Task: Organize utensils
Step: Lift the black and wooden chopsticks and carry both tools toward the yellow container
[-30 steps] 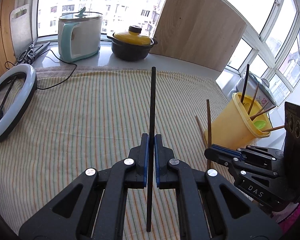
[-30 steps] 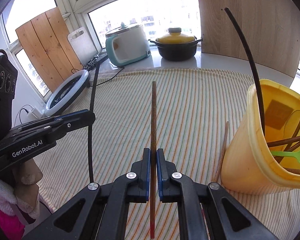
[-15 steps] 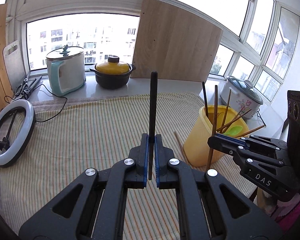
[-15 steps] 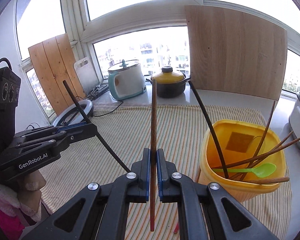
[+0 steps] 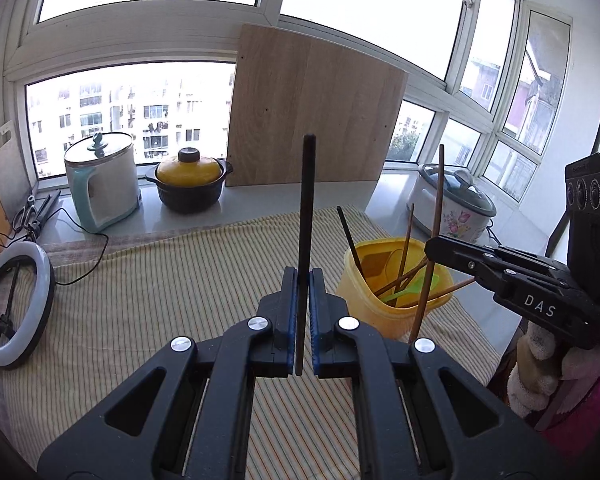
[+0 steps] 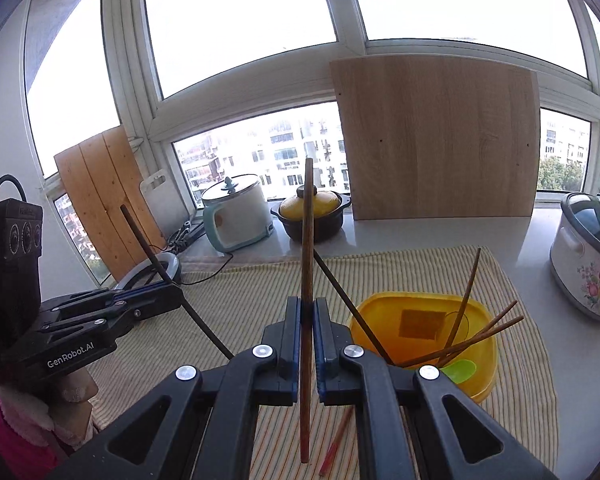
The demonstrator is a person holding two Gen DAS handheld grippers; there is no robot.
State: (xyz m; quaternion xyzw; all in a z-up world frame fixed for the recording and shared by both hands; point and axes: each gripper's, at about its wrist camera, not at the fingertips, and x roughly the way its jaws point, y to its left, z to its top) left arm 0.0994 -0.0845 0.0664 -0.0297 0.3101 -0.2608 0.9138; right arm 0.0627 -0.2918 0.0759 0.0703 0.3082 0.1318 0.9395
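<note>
My left gripper [image 5: 303, 276] is shut on a black chopstick [image 5: 306, 208] and holds it upright above the striped cloth. My right gripper [image 6: 308, 308] is shut on a brown chopstick [image 6: 307, 240], also upright. The yellow utensil bin [image 5: 380, 304] holds several chopsticks and a green spoon [image 5: 414, 286]. It stands to the right of my left gripper and, in the right wrist view, just right of my right gripper [image 6: 428, 344]. The right gripper [image 5: 436, 246] hangs over the bin's right side. The left gripper [image 6: 168, 294] is at the left. A red-tipped chopstick [image 6: 338, 440] lies on the cloth beside the bin.
A ring light [image 5: 12, 304] lies at the cloth's left edge. On the sill stand a teal-and-white cooker [image 5: 100, 180], a yellow-lidded black pot [image 5: 190, 184], a leaning wooden board [image 5: 312, 112] and a flowered rice cooker [image 5: 452, 208].
Both grippers have risen and tilted up with their chopsticks held. The table and bin now sit lower and farther in both views.
</note>
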